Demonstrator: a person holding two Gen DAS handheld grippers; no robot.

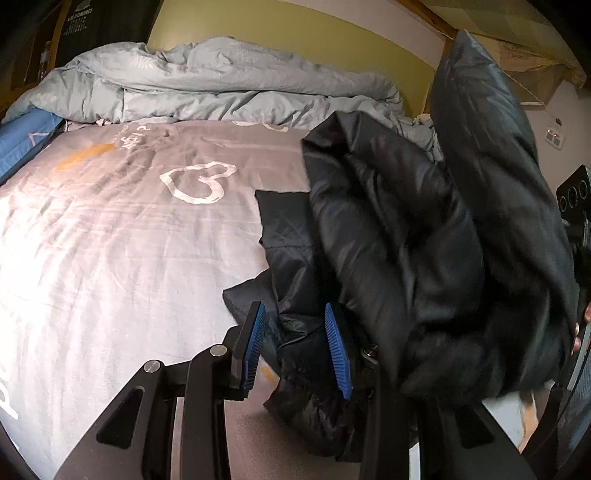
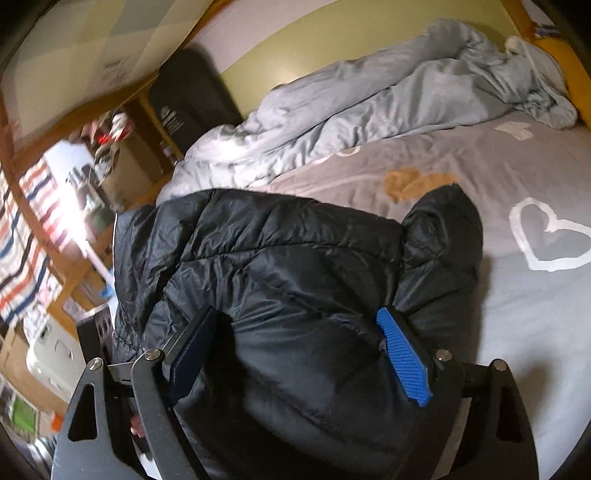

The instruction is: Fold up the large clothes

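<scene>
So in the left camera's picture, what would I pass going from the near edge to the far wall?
The left gripper, then the black puffy jacket, the white heart print on the grey bedsheet, the crumpled pale quilt, and the yellow-green wall.

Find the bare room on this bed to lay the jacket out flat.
Free: sheet between the rumpled duvet and the black jacket, around the white heart. Crowded: the duvet's side and the jacket heap.
</scene>
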